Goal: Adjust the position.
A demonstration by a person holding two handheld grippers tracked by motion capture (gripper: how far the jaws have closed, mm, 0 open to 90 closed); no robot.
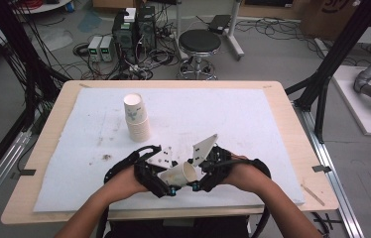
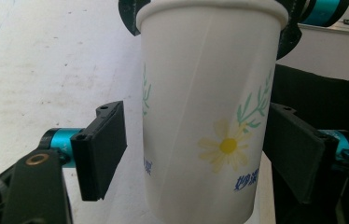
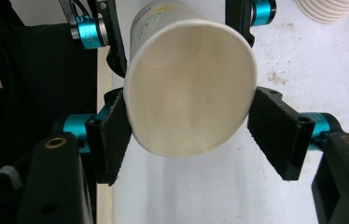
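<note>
A white paper cup with a daisy print lies tilted between my two grippers, above the front middle of the table. My right gripper is shut on its open rim; in the right gripper view both pads press the rim of the cup. My left gripper stands around the cup's lower body. In the left gripper view the right pad touches the cup, while the left pad stands a little apart from it. The cup's mouth faces the right gripper's camera and is empty.
A stack of the same paper cups stands upright on the white mat, back left of my hands. The mat covers most of the wooden table. A black stool and cables lie on the floor beyond.
</note>
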